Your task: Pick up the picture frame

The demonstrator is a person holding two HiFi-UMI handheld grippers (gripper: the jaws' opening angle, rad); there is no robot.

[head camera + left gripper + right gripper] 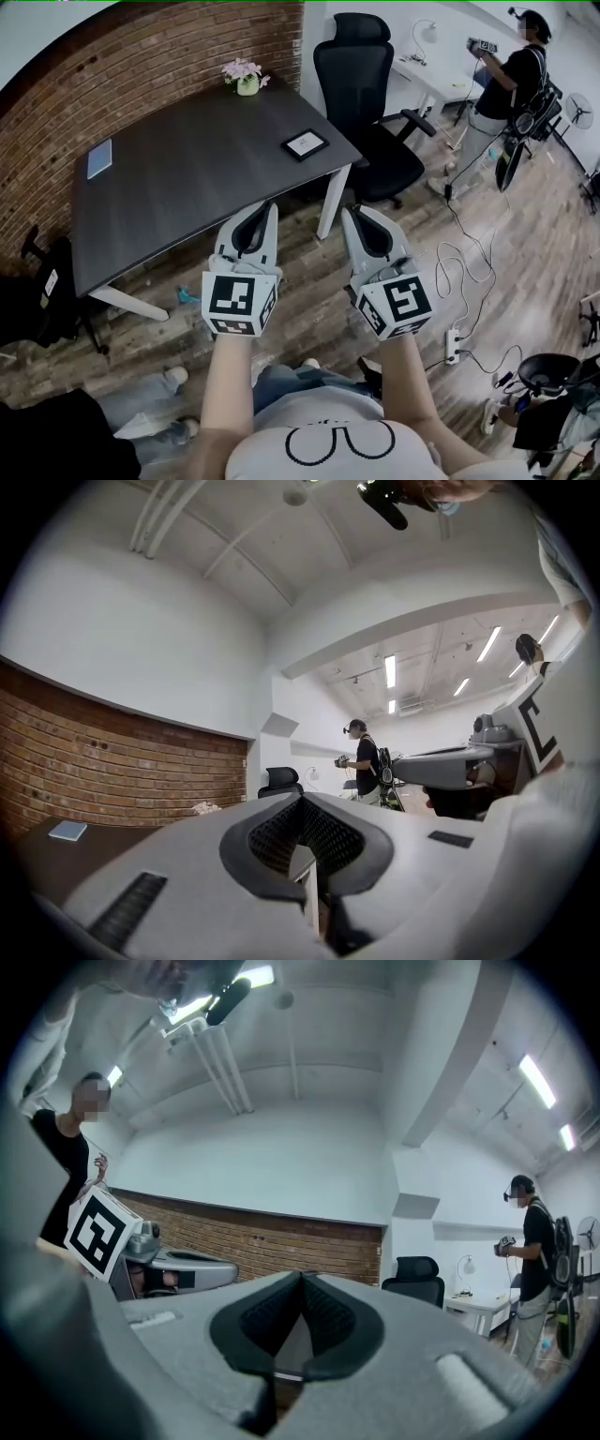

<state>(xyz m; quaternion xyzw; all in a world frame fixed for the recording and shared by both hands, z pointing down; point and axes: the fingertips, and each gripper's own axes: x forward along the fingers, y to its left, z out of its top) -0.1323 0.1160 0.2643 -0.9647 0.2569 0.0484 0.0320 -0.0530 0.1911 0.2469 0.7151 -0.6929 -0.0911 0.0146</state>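
Detail inside the picture frame point(306, 143) is too small to read in the head view: only a dark border round a pale middle shows. It lies flat on the dark bench point(187, 178), close to the bench's near right corner, with bare top all round it. Neither gripper view makes it out; the wide grey bodies of the tools fill the lower half of both.

The left hand-held gripper point(268, 208) and the right hand-held gripper point(348, 213) are held side by side over the wooden floor, just short of the bench's near edge, both pointing towards it. The frame sits beyond them, in line with the gap between their tips, well apart from both.

In the left gripper view the left hand-held gripper point(302, 799) has its dark pads point(272, 832) pressed tip to tip, and nothing is caught in the hollow behind them; a pale sliver shows through, too small to name. The right hand-held gripper point(302, 1274) is likewise closed and empty.

A flower pot point(247, 82) stands at the bench's far edge against the brick wall point(141, 66), and a blue pad point(99, 157) lies near the left end. A black office chair point(366, 103) stands beside the right end. A second person point(506, 84) stands further right, partly cut by the frame edge
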